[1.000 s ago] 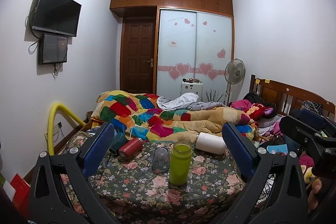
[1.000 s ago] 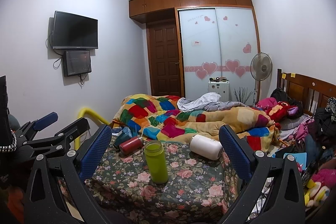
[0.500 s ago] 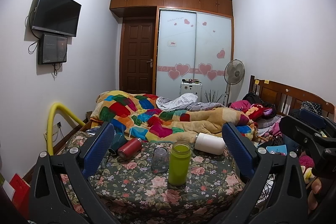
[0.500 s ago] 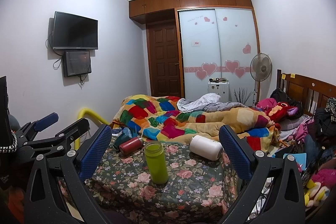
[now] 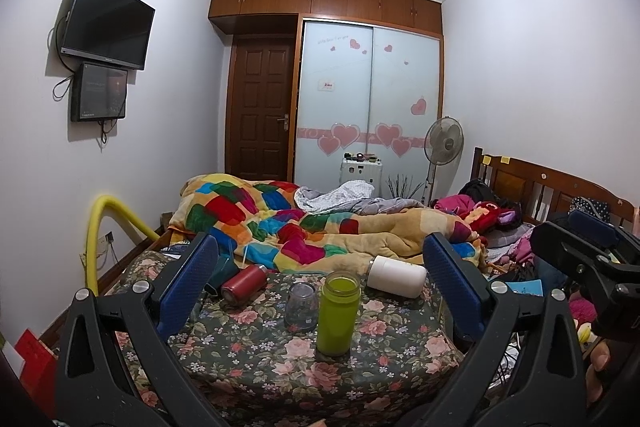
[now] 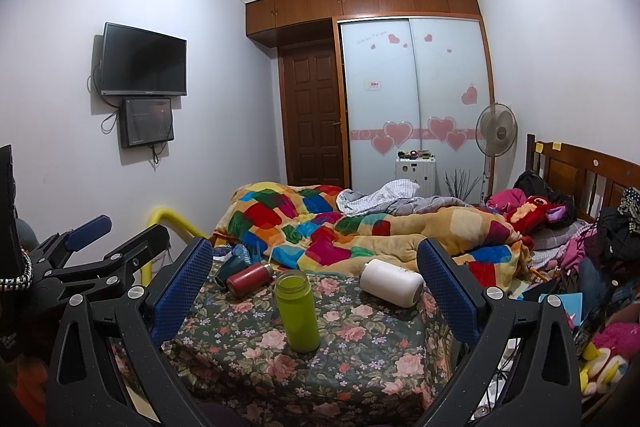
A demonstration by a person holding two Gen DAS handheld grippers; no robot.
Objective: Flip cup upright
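I held both tools, left (image 5: 318, 285) and right (image 6: 316, 283), wide apart and empty, short of the worktop's (image 5: 248, 343) near edge, surveying. The white cup (image 6: 391, 283) lay on its side near the far right corner, awaiting a grasp.

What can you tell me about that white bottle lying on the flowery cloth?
The white bottle is a plain, opaque, matte-looking cylinder. It lies on its side at the back right of the floral tablecloth, near the colourful quilt. It lies apart from the upright green bottle, and no gripper touches it.
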